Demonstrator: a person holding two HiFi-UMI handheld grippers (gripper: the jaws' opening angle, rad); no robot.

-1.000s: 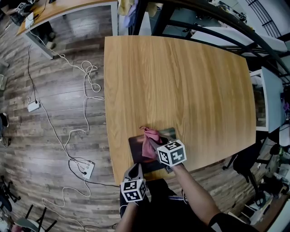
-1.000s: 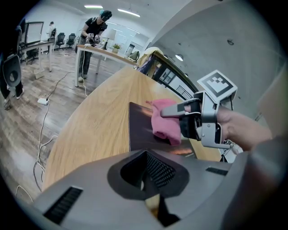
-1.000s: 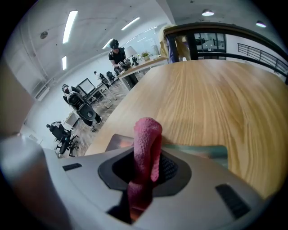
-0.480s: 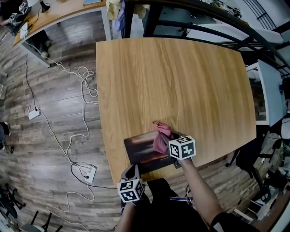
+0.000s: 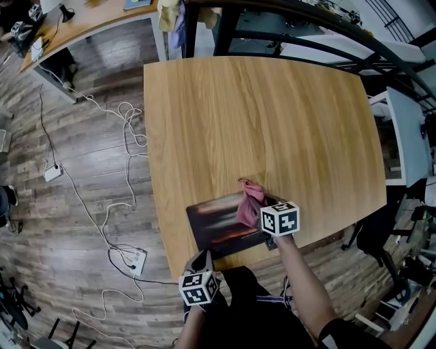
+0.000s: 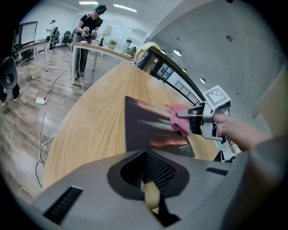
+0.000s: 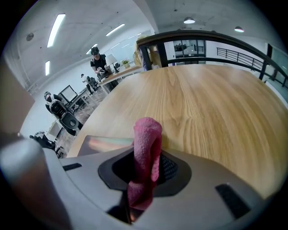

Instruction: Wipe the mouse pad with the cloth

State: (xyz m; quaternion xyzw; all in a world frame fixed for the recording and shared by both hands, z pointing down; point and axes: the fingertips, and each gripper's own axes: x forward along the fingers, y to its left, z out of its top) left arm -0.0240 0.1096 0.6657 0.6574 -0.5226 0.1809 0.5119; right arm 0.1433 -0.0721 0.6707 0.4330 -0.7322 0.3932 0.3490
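A dark mouse pad [image 5: 221, 228] lies at the near edge of the wooden table [image 5: 272, 123]. My right gripper [image 5: 260, 208] is shut on a pink cloth [image 5: 249, 199] and presses it onto the pad's right end. In the right gripper view the cloth [image 7: 146, 148] stands up between the jaws of the right gripper [image 7: 143, 182], with the pad [image 7: 101, 143] to the left. My left gripper [image 5: 202, 260] hangs off the table's near edge, just short of the pad. In the left gripper view, the left gripper [image 6: 151, 194] looks shut, and the pad [image 6: 148, 130] and cloth [image 6: 181, 119] lie ahead.
White cables and a power strip [image 5: 129, 258] lie on the wooden floor left of the table. A black metal frame [image 5: 300, 34] runs behind the table's far edge. Another desk [image 5: 88, 17] stands at the far left, and people stand in the background [image 6: 90, 27].
My right gripper has slid the cloth rightward over the pad, from near its middle to its right end, so more of the pad shows. The left gripper has stayed at the near edge.
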